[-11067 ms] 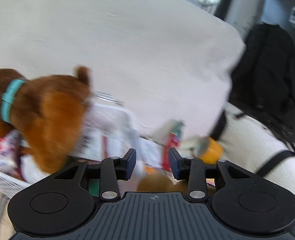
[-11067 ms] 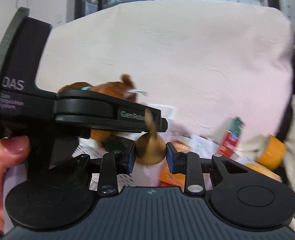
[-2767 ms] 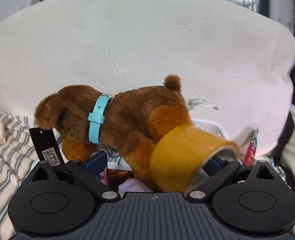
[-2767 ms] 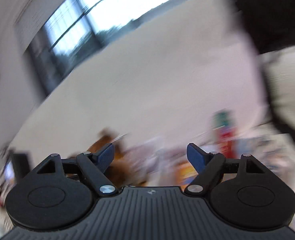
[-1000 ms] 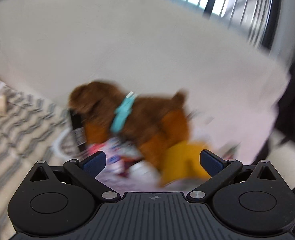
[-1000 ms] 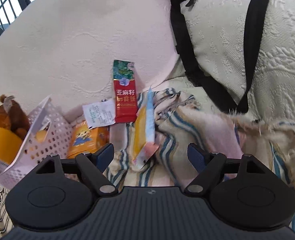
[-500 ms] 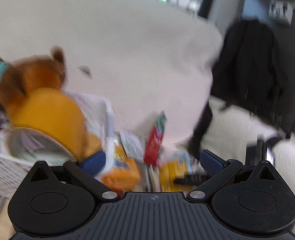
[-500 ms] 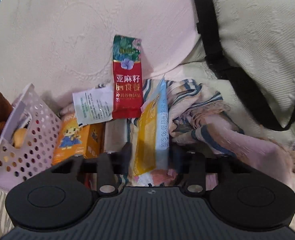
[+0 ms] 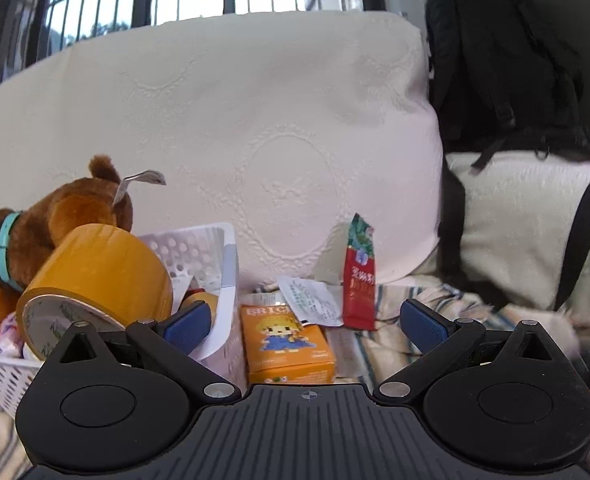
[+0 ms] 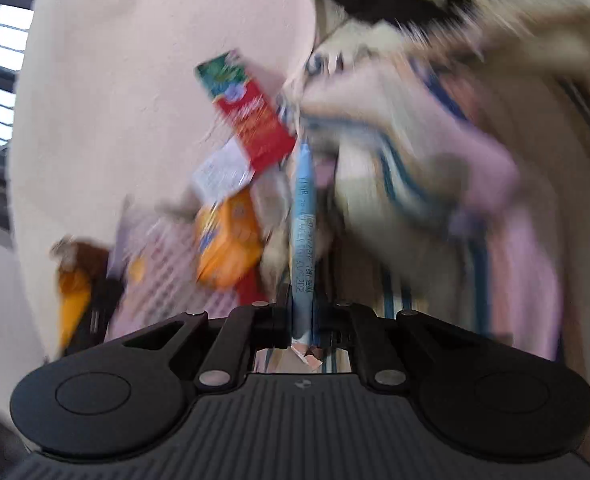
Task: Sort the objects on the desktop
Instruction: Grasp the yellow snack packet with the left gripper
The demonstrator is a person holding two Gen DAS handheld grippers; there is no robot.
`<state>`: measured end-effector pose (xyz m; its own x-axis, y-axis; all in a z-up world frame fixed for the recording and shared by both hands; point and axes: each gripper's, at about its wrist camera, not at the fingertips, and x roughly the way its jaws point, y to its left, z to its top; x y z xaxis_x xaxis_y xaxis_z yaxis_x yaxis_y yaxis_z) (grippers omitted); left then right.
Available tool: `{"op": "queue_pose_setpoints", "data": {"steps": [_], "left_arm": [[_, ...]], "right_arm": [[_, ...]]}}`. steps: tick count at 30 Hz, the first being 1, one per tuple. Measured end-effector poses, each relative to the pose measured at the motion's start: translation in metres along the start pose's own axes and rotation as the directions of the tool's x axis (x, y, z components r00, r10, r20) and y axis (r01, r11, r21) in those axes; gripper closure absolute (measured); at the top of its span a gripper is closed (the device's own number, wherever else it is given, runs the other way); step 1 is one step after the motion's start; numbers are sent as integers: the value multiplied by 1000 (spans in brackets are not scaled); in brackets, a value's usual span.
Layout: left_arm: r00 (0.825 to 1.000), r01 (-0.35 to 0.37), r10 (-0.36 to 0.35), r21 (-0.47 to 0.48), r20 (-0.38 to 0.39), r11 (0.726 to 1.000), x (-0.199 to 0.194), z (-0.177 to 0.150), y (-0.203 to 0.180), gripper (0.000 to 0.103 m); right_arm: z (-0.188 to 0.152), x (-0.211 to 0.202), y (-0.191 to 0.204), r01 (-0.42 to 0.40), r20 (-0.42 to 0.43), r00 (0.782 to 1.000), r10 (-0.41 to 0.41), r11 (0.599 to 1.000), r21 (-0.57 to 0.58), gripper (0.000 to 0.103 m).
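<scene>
Packet [image 10: 303, 216] stands edge-on, pinched between the right jaws.

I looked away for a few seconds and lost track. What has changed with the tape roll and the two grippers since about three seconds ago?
The left gripper let go of the yellow tape roll, which now lies in the white basket against the plush dog; its jaws are open and empty. The right gripper, open a second ago, has closed on the blue-and-yellow packet. The orange box and red sachet stayed put.

Motion-blurred right-wrist view; plush dog [image 9: 35, 236] cut off at left edge
</scene>
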<state>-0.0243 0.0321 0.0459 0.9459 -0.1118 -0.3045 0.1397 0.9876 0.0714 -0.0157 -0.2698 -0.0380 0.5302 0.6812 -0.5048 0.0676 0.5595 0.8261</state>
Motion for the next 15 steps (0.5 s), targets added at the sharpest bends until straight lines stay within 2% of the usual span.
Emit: {"op": "queue_pose_setpoints", "data": {"steps": [2, 4, 5, 7, 9, 12, 14, 15], "left_arm": [[998, 61, -61, 10, -18, 998, -5, 0, -7, 0], [986, 150, -149, 1, -77, 989, -4, -2, -16, 0], [967, 205, -206, -23, -148, 979, 3, -5, -20, 0], [908, 283, -290, -68, -303, 957, 23, -13, -28, 0], [856, 287, -298, -92, -421, 954, 42, -24, -33, 0], [811, 270, -320, -172, -490, 947, 59, -33, -25, 3], [765, 284, -403, -298, -503, 911, 70, -36, -13, 3], [730, 300, -461, -369, -505, 880, 76, -38, -8, 3]], "right_arm": [[-18, -13, -5, -14, -21, 1000, 13, 1000, -14, 93], [-30, -22, -11, -27, -24, 999, 26, 999, -32, 93], [-34, -26, -12, -31, -17, 999, 30, 998, -51, 93], [-38, -30, -10, -23, 2, 1000, 23, 996, -84, 93], [-43, -30, -5, 1, 19, 1000, 2, 990, -142, 93], [-50, -27, 4, 46, 48, 998, -36, 972, -228, 93], [-53, -26, 8, 64, 63, 997, -50, 964, -257, 92], [-53, -24, 8, 69, 69, 996, -53, 963, -261, 92]]}}
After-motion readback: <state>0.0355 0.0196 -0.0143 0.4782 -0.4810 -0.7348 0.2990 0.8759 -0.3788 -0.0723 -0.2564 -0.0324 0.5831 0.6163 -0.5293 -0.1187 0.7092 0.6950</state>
